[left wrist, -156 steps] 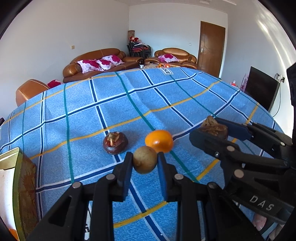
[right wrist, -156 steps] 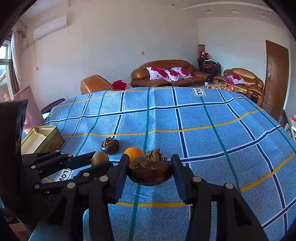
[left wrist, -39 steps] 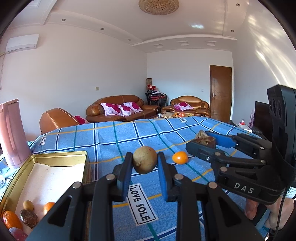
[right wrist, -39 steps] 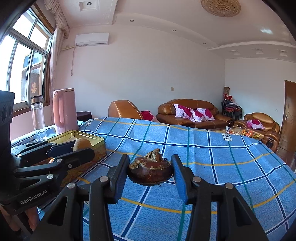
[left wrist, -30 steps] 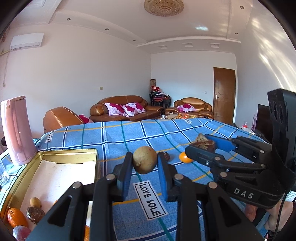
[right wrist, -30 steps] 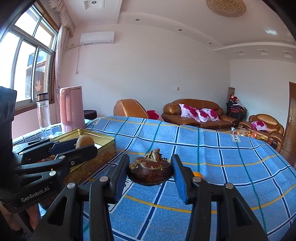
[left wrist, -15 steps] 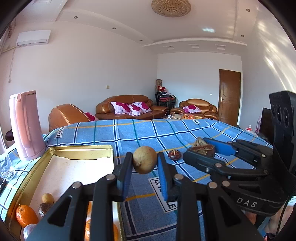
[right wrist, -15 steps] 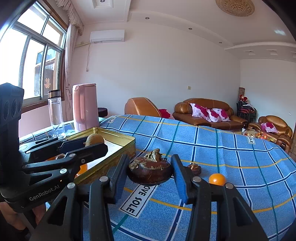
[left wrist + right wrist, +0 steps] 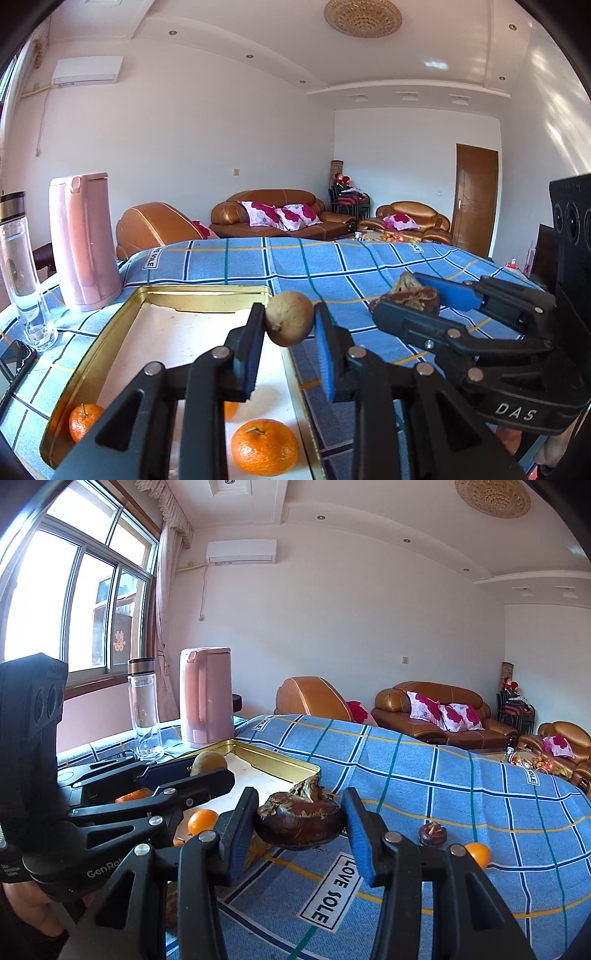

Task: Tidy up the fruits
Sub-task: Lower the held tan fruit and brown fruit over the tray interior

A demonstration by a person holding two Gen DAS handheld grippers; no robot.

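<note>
My left gripper (image 9: 289,325) is shut on a round tan-brown fruit (image 9: 289,323) and holds it above the right rim of the gold tin tray (image 9: 199,294). Oranges (image 9: 264,451) lie in the tray. My right gripper (image 9: 299,821) is shut on a dark brown mangosteen (image 9: 299,823), raised just right of the tray (image 9: 280,762); it also shows in the left wrist view (image 9: 408,299). On the blue checked cloth a second mangosteen (image 9: 432,834) and a small orange (image 9: 478,853) lie to the right.
A pink kettle (image 9: 83,240) and a clear bottle (image 9: 20,269) stand left of the tray. A dark phone (image 9: 14,363) lies at the left table edge. Brown sofas (image 9: 273,218) stand beyond the table.
Both grippers have swung left with their fruits, from the middle of the cloth to the tray. The left one is now over the tray's right rim.
</note>
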